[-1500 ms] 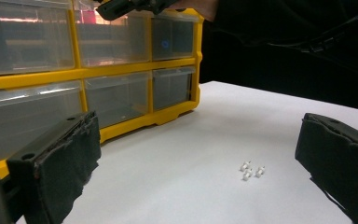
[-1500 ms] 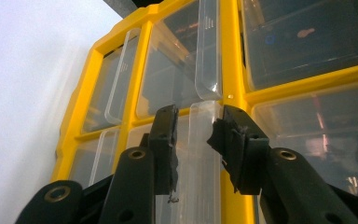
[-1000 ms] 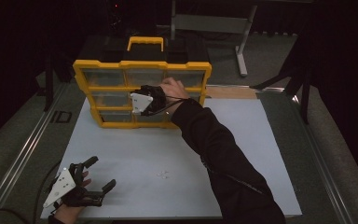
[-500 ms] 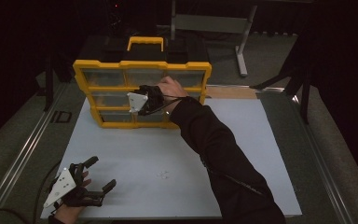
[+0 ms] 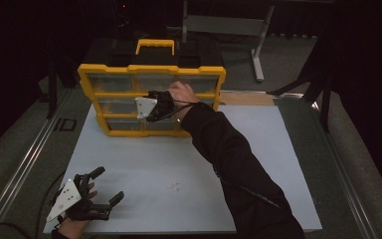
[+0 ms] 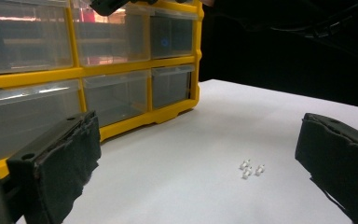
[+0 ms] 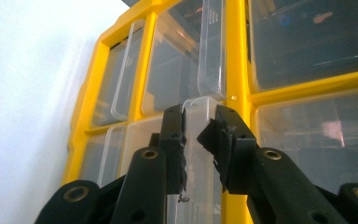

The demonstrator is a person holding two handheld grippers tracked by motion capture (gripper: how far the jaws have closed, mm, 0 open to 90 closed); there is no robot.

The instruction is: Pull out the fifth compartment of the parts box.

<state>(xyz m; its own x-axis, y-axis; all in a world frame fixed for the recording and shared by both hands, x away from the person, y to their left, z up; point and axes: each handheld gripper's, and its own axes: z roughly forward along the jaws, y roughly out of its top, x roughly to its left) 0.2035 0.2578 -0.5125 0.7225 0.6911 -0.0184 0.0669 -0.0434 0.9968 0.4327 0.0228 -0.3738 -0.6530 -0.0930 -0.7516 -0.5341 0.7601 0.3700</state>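
Clear drawer pull (image 7: 199, 140) between the right hand-held gripper's (image 7: 199, 135) closed jaws.

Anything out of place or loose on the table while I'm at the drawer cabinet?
Yes: a few tiny white parts lie loose on the white table, well in front of the yellow drawer cabinet, not in any drawer. Nothing else stands out; the cabinet stands upright.

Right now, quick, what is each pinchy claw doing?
Left gripper: open, holding nothing, low over the white table.
Right gripper: closed on the clear drawer handle of the yellow organizer.
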